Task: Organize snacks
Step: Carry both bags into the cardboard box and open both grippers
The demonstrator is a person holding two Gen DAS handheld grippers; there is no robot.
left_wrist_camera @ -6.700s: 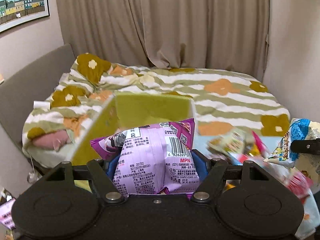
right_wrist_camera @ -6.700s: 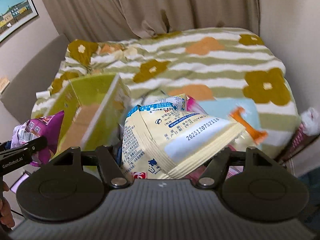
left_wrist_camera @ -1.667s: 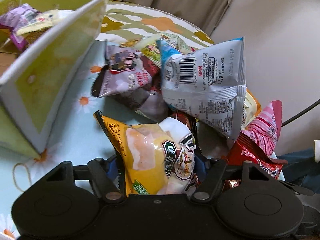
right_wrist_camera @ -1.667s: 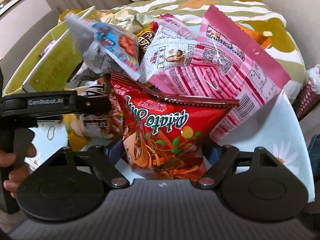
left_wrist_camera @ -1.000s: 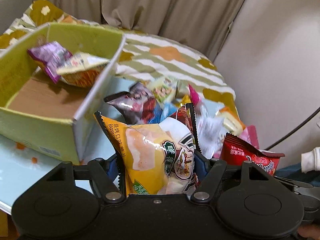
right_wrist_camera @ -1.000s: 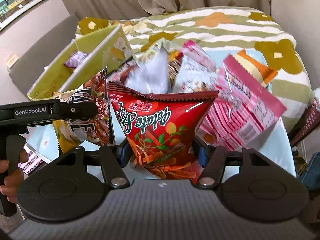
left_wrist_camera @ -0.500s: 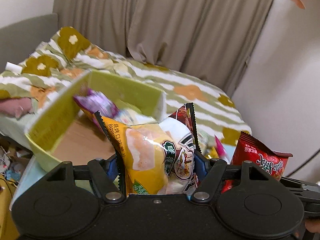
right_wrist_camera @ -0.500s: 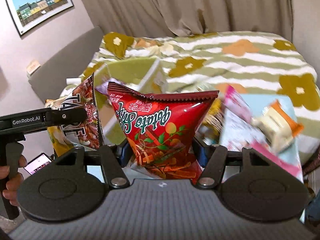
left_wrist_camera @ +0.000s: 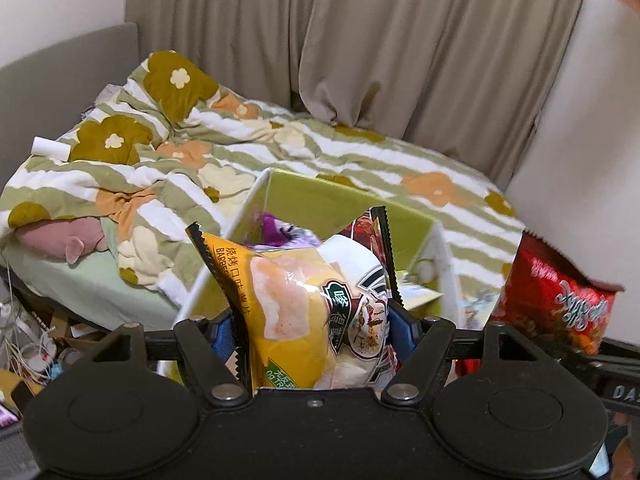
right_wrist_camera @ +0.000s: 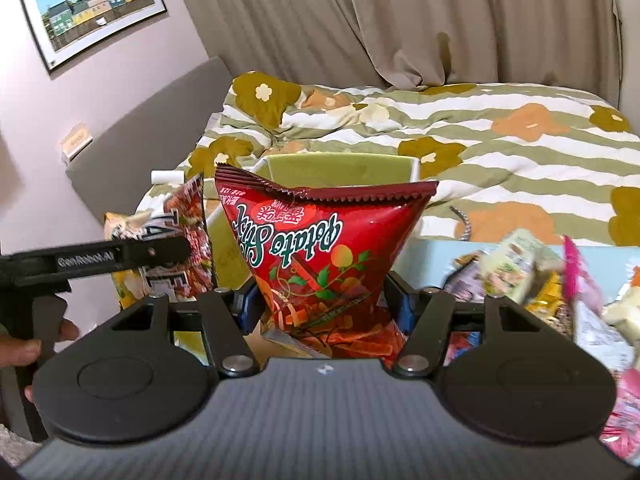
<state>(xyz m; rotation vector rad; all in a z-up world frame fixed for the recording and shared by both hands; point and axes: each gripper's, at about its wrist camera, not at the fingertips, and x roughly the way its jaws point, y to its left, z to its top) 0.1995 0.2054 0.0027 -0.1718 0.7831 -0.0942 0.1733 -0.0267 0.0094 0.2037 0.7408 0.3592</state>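
Delivery is the step in hand: my left tool (left_wrist_camera: pixel 316 330) grips the yellow chip bag (left_wrist_camera: pixel 308 300), my right tool (right_wrist_camera: pixel 322 304) the red Potato Stix bag (right_wrist_camera: pixel 320 248), both poised over the green box (left_wrist_camera: pixel 340 200). Next, I judge, lower and release.

Left wrist view: looks forward along its claw (left_wrist_camera: pixel 316 332), close above the open green cardboard box (left_wrist_camera: pixel 344 204), toward the striped floral bed (left_wrist_camera: pixel 280 148). Right wrist view: parallel, slightly rightward; shares box (right_wrist_camera: pixel 340 168), bed (right_wrist_camera: pixel 500 128) and beige curtains (right_wrist_camera: pixel 400 20).
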